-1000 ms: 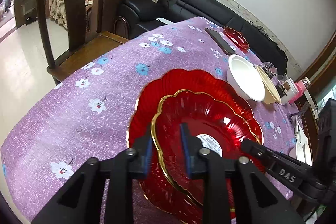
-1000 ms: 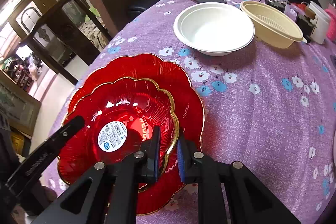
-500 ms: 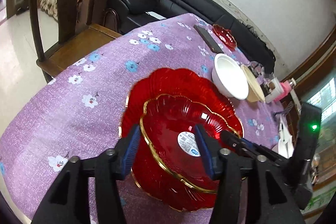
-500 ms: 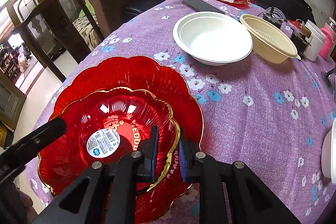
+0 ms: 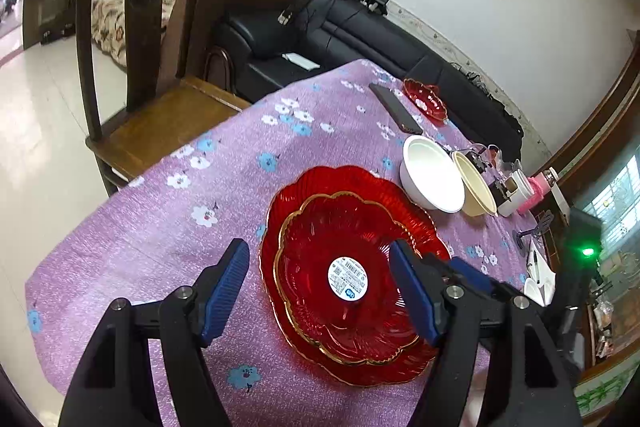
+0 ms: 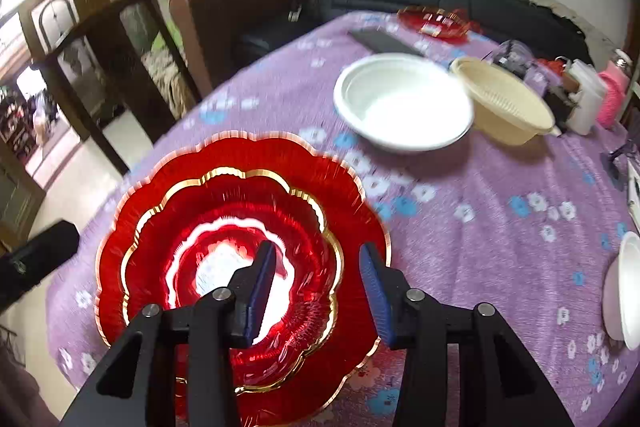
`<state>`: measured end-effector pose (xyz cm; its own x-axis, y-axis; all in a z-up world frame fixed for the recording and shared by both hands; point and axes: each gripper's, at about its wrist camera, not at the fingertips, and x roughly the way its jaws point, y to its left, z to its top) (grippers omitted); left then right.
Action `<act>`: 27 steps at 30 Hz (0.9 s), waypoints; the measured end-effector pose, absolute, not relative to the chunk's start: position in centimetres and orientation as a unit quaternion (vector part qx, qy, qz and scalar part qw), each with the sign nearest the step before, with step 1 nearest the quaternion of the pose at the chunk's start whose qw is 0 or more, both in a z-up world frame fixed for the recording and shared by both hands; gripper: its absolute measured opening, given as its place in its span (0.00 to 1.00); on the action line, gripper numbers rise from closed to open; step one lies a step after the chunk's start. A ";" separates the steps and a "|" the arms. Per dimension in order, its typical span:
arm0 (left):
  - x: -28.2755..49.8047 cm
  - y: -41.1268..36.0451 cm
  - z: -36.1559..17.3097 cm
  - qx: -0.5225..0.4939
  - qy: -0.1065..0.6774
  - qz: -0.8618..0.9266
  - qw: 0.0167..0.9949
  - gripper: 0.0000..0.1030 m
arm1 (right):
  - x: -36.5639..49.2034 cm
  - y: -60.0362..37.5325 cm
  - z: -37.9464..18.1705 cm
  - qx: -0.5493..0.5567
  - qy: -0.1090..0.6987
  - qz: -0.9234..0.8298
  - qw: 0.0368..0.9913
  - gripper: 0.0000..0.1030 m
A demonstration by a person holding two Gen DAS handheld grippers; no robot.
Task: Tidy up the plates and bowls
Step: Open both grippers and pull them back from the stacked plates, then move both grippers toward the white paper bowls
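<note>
red plates: glossy, ribbed, glass-like, gilt rims, paper label
desk cloth: matt purple woven fabric, floral print
white bowl beyond the right tongs: smooth, satin
cream bowl: matt plastic
chair: polished wood

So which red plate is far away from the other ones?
The small red plate at the table's far end, beside the dark phone. The other two red plates are stacked near the grippers.
</note>
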<state>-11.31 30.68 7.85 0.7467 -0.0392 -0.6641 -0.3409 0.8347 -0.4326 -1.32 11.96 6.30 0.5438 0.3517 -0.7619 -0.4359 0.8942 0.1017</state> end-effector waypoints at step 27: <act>-15.6 12.9 13.9 0.003 0.220 0.101 0.970 1.00 | -12.0 -6.3 9.8 0.060 0.276 0.085 0.955 0.86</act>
<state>-15.61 12.87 13.95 0.8831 0.1968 -0.4259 -0.1945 0.9797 0.0495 -11.96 -6.34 9.83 0.8329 0.1949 -0.5179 -0.1281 0.9784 0.1622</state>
